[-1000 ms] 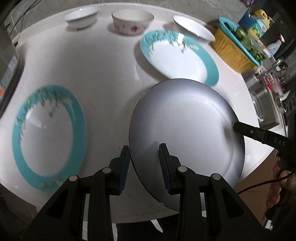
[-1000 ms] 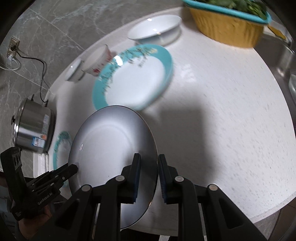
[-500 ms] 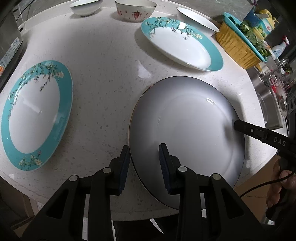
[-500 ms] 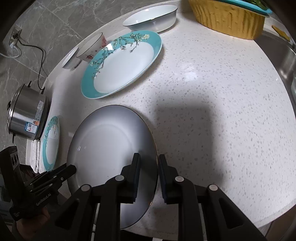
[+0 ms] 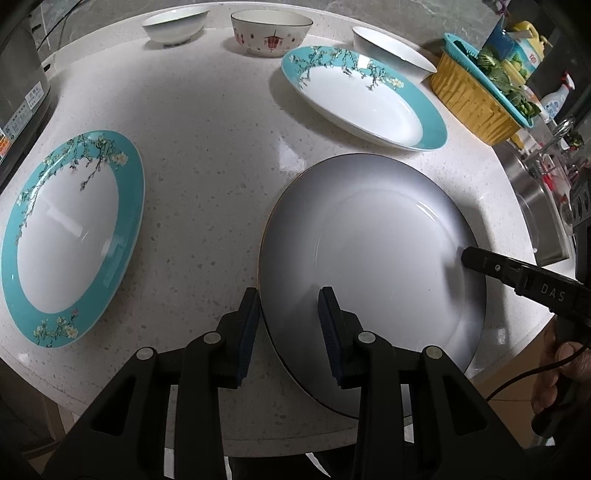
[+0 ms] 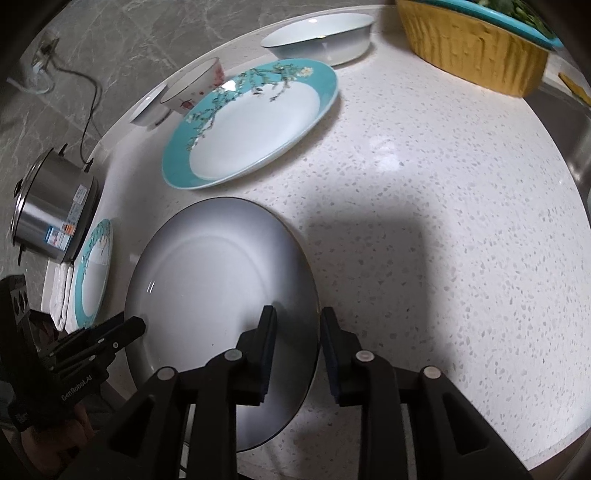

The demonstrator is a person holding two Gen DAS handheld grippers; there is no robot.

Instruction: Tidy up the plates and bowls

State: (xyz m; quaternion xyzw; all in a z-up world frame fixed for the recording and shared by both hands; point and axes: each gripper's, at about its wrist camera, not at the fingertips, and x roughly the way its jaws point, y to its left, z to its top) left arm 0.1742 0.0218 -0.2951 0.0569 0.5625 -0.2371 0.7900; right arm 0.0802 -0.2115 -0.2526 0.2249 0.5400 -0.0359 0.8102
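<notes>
Here my left gripper (image 5: 288, 325) and my right gripper (image 6: 297, 338) each straddle an opposite edge of the grey plate (image 5: 373, 266), which lies flat on the speckled white counter (image 5: 207, 158) near its front edge. My right jaws have just been opening: the plate's rim sits between the pads with a clear gap on the outer side, so that grip is loose. On the left, the rim passes close by the outer pad while the inner pad stands over the plate's face; I cannot tell whether those pads press on it. A teal-rimmed floral plate (image 5: 70, 236) lies to the left, well apart, and a second teal-rimmed floral plate (image 5: 365, 99) sits just behind the grey one. Three bowls line the back: a white bowl (image 5: 173, 26), a red-patterned bowl (image 5: 271, 31) and a shallow white bowl (image 5: 391, 48) beside the yellow basket (image 5: 476, 103).
</notes>
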